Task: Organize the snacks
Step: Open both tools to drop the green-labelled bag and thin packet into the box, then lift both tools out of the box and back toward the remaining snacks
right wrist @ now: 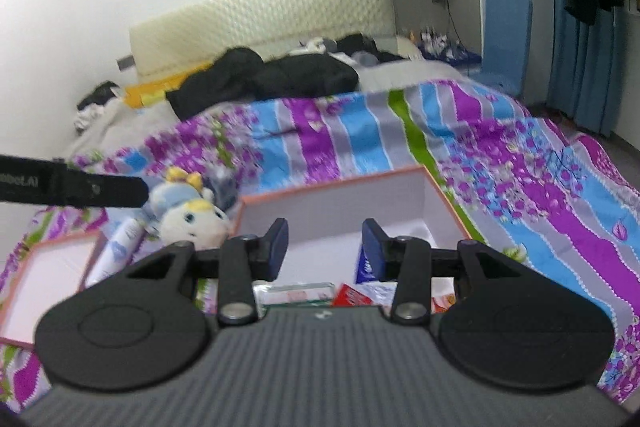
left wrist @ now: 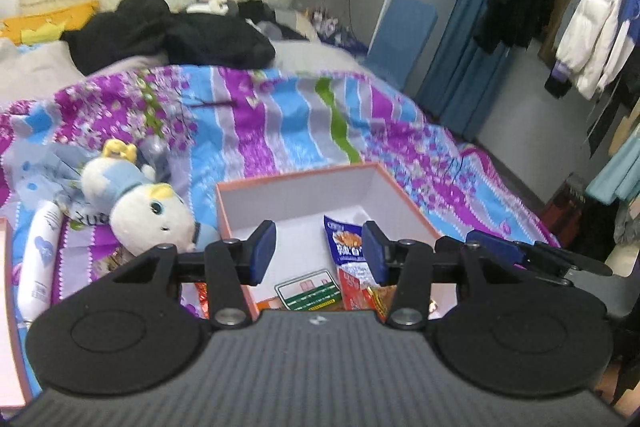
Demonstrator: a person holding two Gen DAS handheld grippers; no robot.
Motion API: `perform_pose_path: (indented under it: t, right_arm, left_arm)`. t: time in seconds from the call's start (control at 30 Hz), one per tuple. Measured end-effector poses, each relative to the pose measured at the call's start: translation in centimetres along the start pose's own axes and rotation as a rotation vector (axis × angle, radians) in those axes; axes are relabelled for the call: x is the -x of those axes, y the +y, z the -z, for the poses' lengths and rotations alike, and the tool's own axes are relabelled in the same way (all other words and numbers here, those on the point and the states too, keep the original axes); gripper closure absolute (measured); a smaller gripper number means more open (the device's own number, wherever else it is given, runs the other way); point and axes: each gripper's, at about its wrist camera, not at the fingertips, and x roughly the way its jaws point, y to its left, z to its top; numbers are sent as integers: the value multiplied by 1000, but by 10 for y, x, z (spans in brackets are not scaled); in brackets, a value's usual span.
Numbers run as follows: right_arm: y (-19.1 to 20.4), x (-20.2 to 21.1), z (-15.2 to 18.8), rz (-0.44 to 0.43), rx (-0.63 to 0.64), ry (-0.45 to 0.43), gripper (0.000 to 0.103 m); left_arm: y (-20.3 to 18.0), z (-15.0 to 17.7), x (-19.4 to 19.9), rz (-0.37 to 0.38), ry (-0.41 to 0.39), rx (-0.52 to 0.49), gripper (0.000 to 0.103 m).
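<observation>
Now, both grippers hang above the open box [left wrist: 304,195] on the bed, and both are empty. The left gripper [left wrist: 318,253] has its blue fingers [left wrist: 262,251] spread wide with nothing between them. The right gripper [right wrist: 325,251] shows the same: fingers [right wrist: 278,245] well apart, gripping nothing.

Down in the box, white inside with an orange rim, the snacks lie bunched at the near end. A blue packet [left wrist: 343,239] leans against the right wall, an orange picture of food and white Chinese characters on its front, too small to read. Just near of it sits a red packet [left wrist: 354,289], and left of that a green-and-white packet [left wrist: 310,293] lying flat with print I cannot make out. From the right wrist view the same box [right wrist: 340,195] fills the middle, the packets mostly hidden behind the gripper.

Left of the box, a plush doll [left wrist: 140,203] in blue with a yellow bow rests on the striped purple-and-blue quilt [left wrist: 280,123]. Further left lies a white tube [left wrist: 40,255] with a blue heart on it, lettering unreadable. The box's lid [right wrist: 48,283] lies open side up at the far left. A black strap [right wrist: 72,185] crosses the left edge of the right wrist view, bearing white letters ending in "bot.AI".
</observation>
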Motion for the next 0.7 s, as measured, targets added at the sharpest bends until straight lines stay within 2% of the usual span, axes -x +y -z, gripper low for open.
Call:
perform_pose_path:
  t: [0.17, 0.3, 0.57, 0.7]
  right_arm:
    - [23, 16, 10, -40, 21, -32, 60]
    - [41, 24, 20, -61, 40, -47, 60]
    - [69, 35, 49, -82, 79, -77, 60]
    - [79, 35, 72, -89, 87, -49, 60]
  left_arm:
    - [11, 21, 33, -37, -60, -2, 50]
    - [22, 38, 49, -68, -78, 4, 50]
    - [48, 81, 71, -66, -115, 87, 50]
    - [58, 106, 78, -95, -110, 100, 50]
